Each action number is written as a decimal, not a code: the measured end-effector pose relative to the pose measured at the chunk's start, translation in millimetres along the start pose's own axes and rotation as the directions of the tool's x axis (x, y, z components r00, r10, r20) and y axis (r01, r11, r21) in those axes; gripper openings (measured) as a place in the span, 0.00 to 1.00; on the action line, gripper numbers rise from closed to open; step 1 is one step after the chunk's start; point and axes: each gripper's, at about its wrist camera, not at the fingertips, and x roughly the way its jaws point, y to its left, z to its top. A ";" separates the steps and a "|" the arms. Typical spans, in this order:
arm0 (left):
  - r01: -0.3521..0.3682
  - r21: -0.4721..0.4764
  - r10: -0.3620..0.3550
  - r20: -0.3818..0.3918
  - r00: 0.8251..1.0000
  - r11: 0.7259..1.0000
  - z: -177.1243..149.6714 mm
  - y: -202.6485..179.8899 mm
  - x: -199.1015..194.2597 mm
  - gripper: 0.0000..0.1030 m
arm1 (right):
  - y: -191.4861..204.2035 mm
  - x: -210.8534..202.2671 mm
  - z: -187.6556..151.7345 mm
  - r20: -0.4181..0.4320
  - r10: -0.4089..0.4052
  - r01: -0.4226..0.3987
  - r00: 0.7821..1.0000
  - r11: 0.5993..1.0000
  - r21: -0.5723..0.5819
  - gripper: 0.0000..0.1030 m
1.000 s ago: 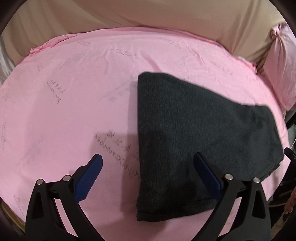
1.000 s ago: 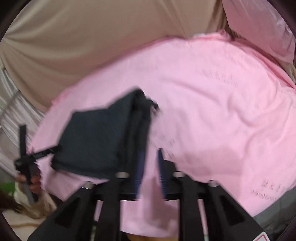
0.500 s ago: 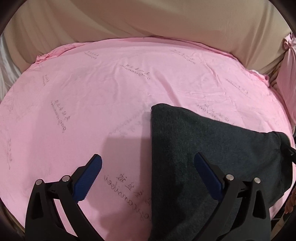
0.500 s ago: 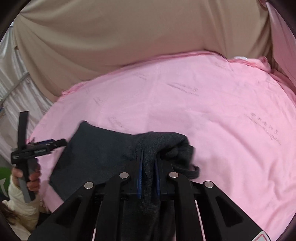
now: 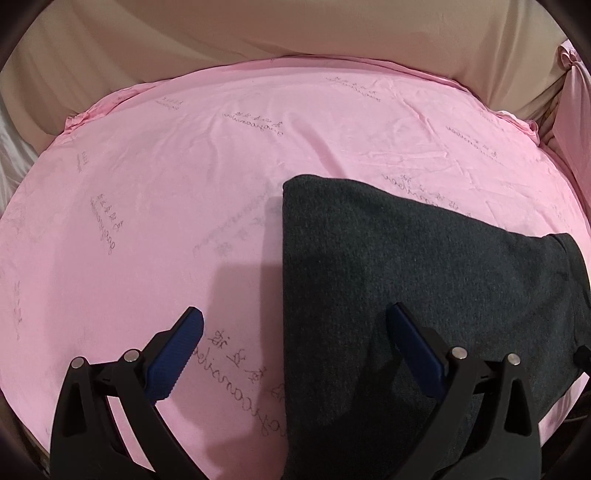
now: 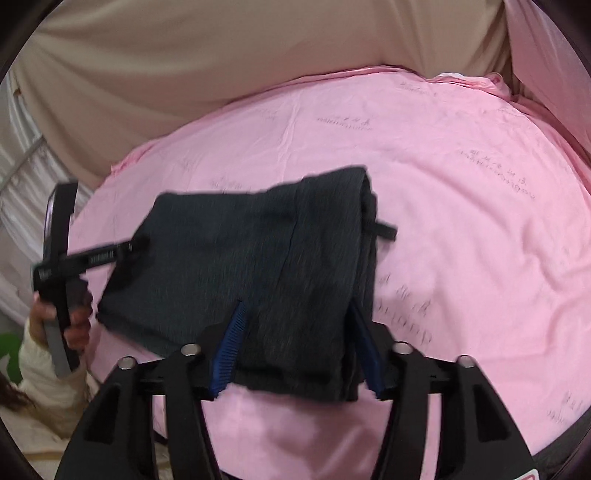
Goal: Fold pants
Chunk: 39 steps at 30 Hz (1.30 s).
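- Surface: bed under a pink cotton-like sheet (image 5: pixel 155 206), lightly creased, rounded by the fisheye lens. A beige fabric backdrop (image 5: pixel 295 26) hangs behind the bed, with pink cloth (image 6: pixel 546 55) bunched at the right edge of both views.
- Writing: the sheet carries a repeated grey cursive script with small characters beside it. Too faint and warped to read.
- Task item: dark charcoal knit pants (image 5: pixel 424 280), folded into a flat multi-layer rectangle, lying on the sheet toward the near right edge. Texture is a fine heathered knit; the stacked fold edges show on the right side in the right wrist view. A short black strap or cord (image 6: pixel 384 230) sticks out of that side.
- Left gripper (image 5: pixel 295 328): black frame, blue ribbed pads, jaws spread wide, nothing held. One pad sits over bare sheet, the other over the pants.
- Right gripper (image 6: pixel 295 321): jaws have just been opening, now partly apart and straddling the near end of the pants. Pads appear clear of the cloth; the frame is motion-blurred.
- The right wrist view also shows a hand (image 6: pixel 72 321) in a cream sleeve holding the left gripper's handle.
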 end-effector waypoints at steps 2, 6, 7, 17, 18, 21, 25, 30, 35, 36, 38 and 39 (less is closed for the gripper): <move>-0.004 0.004 0.004 -0.006 1.000 1.000 -2.3 -1.6 -0.3 0.95 | -3.0 -9.8 3.4 0.021 -0.001 0.000 1.000 1.000 0.018 0.10; -0.006 0.008 0.006 -0.005 1.000 1.000 -5.4 -2.5 -5.0 0.95 | -21.5 -8.6 3.1 0.022 -0.048 0.047 0.999 0.998 0.035 0.08; -0.005 0.006 0.005 -0.005 1.000 1.000 -6.1 -2.8 -5.5 0.95 | -26.7 1.1 -0.6 -0.012 -0.060 0.060 0.998 0.998 0.037 0.08; 0.221 -0.104 -0.230 -0.081 0.970 0.970 -29.4 17.8 -3.8 0.95 | -62.3 -12.5 11.3 0.100 0.118 -0.142 0.988 0.949 0.283 0.76; 0.225 -0.104 -0.234 -0.084 0.969 0.969 -29.7 17.5 -3.1 0.95 | -64.4 -4.5 12.8 0.090 0.142 -0.163 0.986 0.939 0.302 0.77; 0.243 -0.062 -0.246 -0.052 0.968 0.968 -27.2 11.3 -4.0 0.77 | -65.1 33.2 18.9 0.035 0.220 -0.219 0.975 0.916 0.337 0.78; 0.314 -0.060 -0.317 -0.060 0.946 0.948 -15.9 11.3 -6.3 0.19 | -44.5 44.5 32.3 0.050 0.232 -0.236 0.971 0.922 0.308 0.31; 0.341 -0.019 -0.340 0.041 0.939 0.940 -2.3 30.4 -55.3 0.18 | 3.2 -1.0 57.5 0.131 0.271 -0.291 0.954 0.941 0.172 0.23; 0.211 -0.071 -0.206 0.069 0.976 0.975 -22.4 79.0 -76.4 0.26 | 21.6 30.2 35.1 0.037 0.223 -0.226 0.974 0.961 0.157 0.33; 0.171 -0.076 -0.169 0.037 0.985 0.982 -28.7 84.1 -65.2 0.26 | 18.8 44.4 26.4 -0.006 0.149 -0.146 0.989 0.975 0.166 0.35; 0.036 -0.090 -0.039 -0.023 0.999 0.995 -43.5 91.3 -43.6 0.26 | 5.8 43.5 17.4 0.032 0.177 -0.179 0.984 0.951 0.251 0.43; 0.036 -0.093 -0.037 -0.012 0.999 0.995 -47.0 93.2 -44.3 0.26 | 3.3 35.1 18.6 0.049 0.176 -0.182 0.983 0.943 0.279 0.41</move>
